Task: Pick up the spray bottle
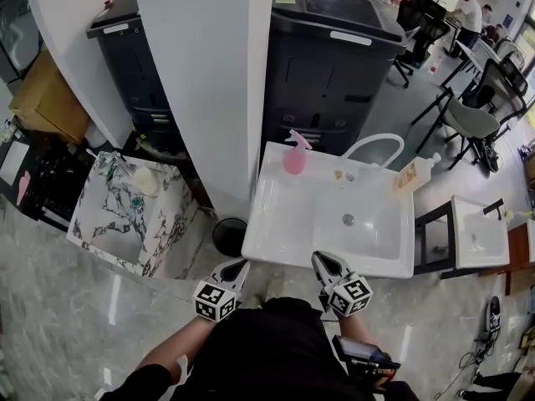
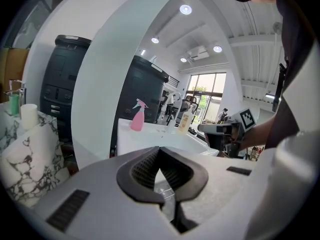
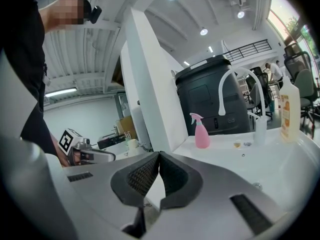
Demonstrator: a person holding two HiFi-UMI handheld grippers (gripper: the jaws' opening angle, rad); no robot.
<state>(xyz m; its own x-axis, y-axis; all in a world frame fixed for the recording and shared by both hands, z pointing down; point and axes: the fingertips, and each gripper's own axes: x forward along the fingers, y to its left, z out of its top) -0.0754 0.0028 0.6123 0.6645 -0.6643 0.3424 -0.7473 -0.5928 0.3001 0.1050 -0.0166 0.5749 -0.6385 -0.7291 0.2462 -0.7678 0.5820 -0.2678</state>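
Note:
The pink spray bottle (image 1: 294, 155) stands upright on the back left corner of the white sink (image 1: 276, 224). It also shows far ahead in the left gripper view as the pink bottle (image 2: 137, 116), and in the right gripper view as the same bottle (image 3: 201, 132). My left gripper (image 1: 236, 267) hovers just off the sink's front edge, jaws shut and empty. My right gripper (image 1: 322, 261) is over the sink's front rim, also shut with nothing between its jaws. Both point toward the sink, well short of the bottle.
A white curved faucet (image 1: 372, 144) and a soap bottle (image 1: 420, 171) stand at the sink's back right. A white pillar (image 1: 209, 82) rises left of the bottle, with black bins (image 1: 334, 65) behind. A marble basin (image 1: 125, 211) is at left, a small round bin (image 1: 228, 235) below.

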